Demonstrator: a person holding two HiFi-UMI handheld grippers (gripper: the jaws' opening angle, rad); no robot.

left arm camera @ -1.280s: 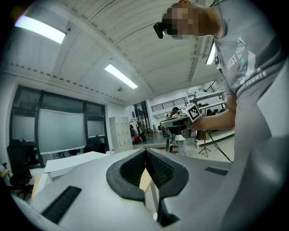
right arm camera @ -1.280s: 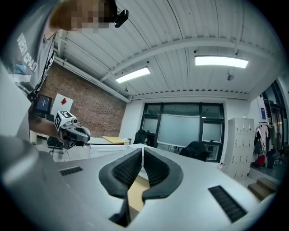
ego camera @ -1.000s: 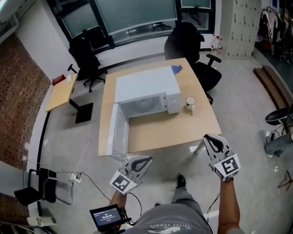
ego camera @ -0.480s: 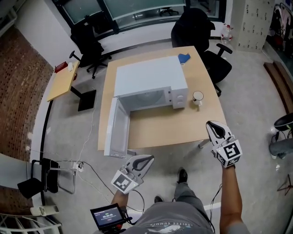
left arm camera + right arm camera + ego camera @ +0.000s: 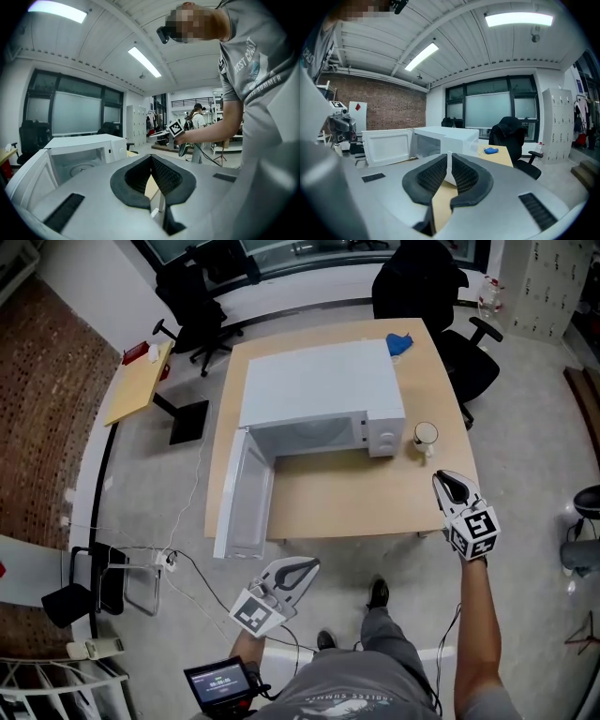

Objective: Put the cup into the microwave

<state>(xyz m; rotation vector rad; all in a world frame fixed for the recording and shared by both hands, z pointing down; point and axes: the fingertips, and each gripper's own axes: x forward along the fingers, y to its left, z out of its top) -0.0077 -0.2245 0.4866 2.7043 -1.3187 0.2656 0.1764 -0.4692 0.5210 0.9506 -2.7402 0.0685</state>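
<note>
Sitting on worktop [image 5: 347,507] just right of open-doored microwave [image 5: 319,390]: cup [image 5: 425,435]; right tongs [image 5: 444,481] hovering near cup, closed, gripping nothing; left tongs [image 5: 311,565] hanging off worktop, closed, empty.

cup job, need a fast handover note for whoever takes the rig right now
Left tool: shut, empty, short of the table's near edge.
Right tool: shut, empty, at the table's near right corner, pointing toward the cup.
Cup: upright on the table, just right of the microwave, untouched.
Door: swung wide open; no cup in the cavity.
Done: door open.
Left: open the right tool, grip the cup, set it inside.
</note>
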